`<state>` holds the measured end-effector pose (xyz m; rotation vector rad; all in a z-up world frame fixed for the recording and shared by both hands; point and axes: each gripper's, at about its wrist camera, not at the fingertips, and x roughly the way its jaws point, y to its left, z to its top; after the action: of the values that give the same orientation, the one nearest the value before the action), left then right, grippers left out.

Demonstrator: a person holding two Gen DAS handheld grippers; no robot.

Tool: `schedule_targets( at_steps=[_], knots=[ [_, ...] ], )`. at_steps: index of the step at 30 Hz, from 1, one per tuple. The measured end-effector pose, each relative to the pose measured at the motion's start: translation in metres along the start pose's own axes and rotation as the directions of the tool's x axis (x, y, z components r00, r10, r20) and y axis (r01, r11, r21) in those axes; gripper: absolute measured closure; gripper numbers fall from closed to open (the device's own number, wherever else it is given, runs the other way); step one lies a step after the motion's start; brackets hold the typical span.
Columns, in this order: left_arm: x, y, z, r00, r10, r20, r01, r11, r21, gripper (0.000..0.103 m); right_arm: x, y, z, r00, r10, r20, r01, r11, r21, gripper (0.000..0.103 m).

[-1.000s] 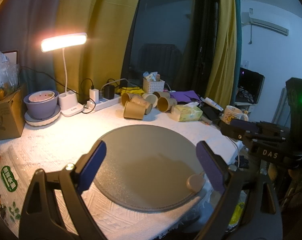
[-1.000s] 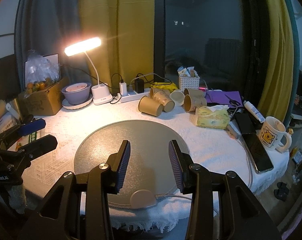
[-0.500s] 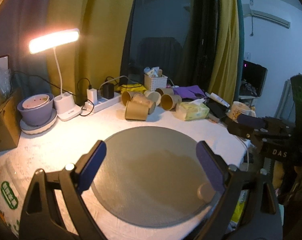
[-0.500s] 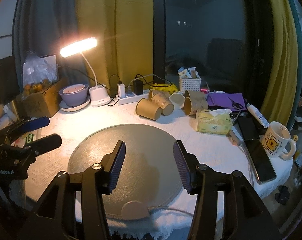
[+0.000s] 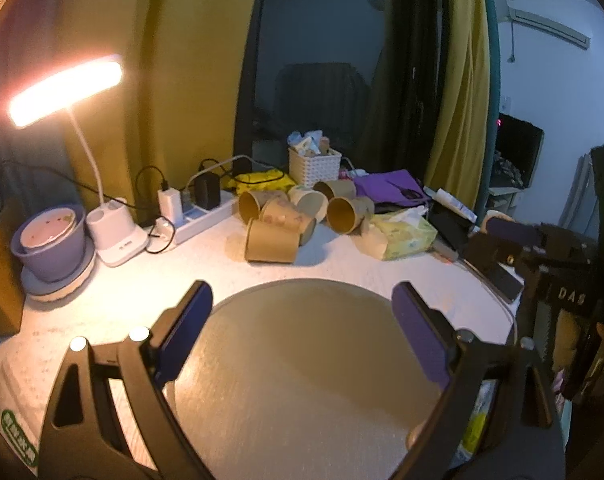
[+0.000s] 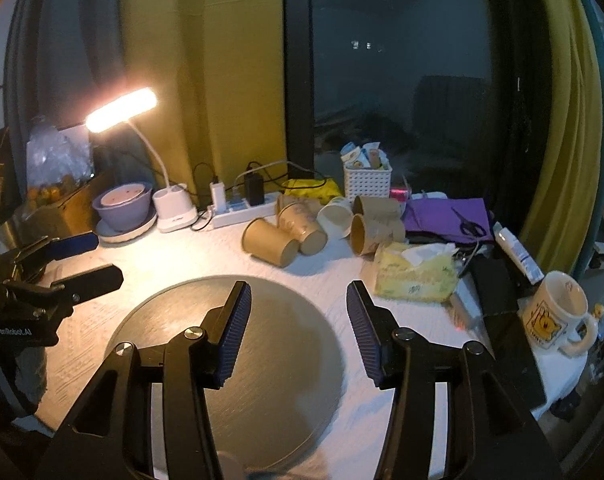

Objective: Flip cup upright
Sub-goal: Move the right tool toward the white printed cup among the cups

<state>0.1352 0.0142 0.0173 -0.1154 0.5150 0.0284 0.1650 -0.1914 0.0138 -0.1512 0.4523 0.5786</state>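
Observation:
Several brown paper cups lie on their sides in a cluster at the back of the table; the nearest cup [image 5: 270,241] [image 6: 269,242] lies just beyond the round grey mat [image 5: 302,364] [image 6: 237,356]. My left gripper [image 5: 302,322] is open and empty above the mat's near part. My right gripper [image 6: 297,308] is open and empty above the mat, short of the cups. Each gripper shows in the other's view: the left one [image 6: 81,262] at the left edge, the right one [image 5: 514,236] at the right edge.
A lit desk lamp [image 5: 113,236], a purple bowl on a plate [image 5: 49,240], a power strip [image 5: 197,220], a white basket [image 5: 314,166], a tissue pack [image 6: 416,270], a phone [image 6: 498,284] and a mug [image 6: 556,310] surround the mat.
Both grippers have moved forward and a little up toward the cups. The right gripper's jaws have opened wider. The left gripper stays open.

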Motion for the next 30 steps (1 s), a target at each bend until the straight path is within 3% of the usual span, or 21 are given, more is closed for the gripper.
schedule_targets(
  at_steps=[10,16,24,30],
  knots=[
    [0.053,0.001,0.031,0.999,-0.022,-0.045,0.022,1.000,-0.006,0.011,0.037,-0.048,0.026,1.000,-0.014,0.013,0.013,1.000,0.028,0.051],
    [0.088,0.004,0.060,0.997,-0.050,-0.060,0.049,0.999,-0.025,0.011,0.069,-0.064,0.032,0.999,0.012,-0.031,-0.011,0.999,0.045,0.051],
    [0.135,-0.001,0.084,0.997,-0.025,-0.068,0.025,1.000,0.005,0.011,0.110,-0.096,0.043,0.999,0.024,-0.042,-0.018,0.991,0.131,0.051],
    [0.175,-0.008,0.096,0.997,-0.011,-0.074,0.014,0.999,0.031,0.011,0.147,-0.112,0.058,0.998,0.014,-0.065,-0.007,0.993,0.117,0.051]
  ],
)
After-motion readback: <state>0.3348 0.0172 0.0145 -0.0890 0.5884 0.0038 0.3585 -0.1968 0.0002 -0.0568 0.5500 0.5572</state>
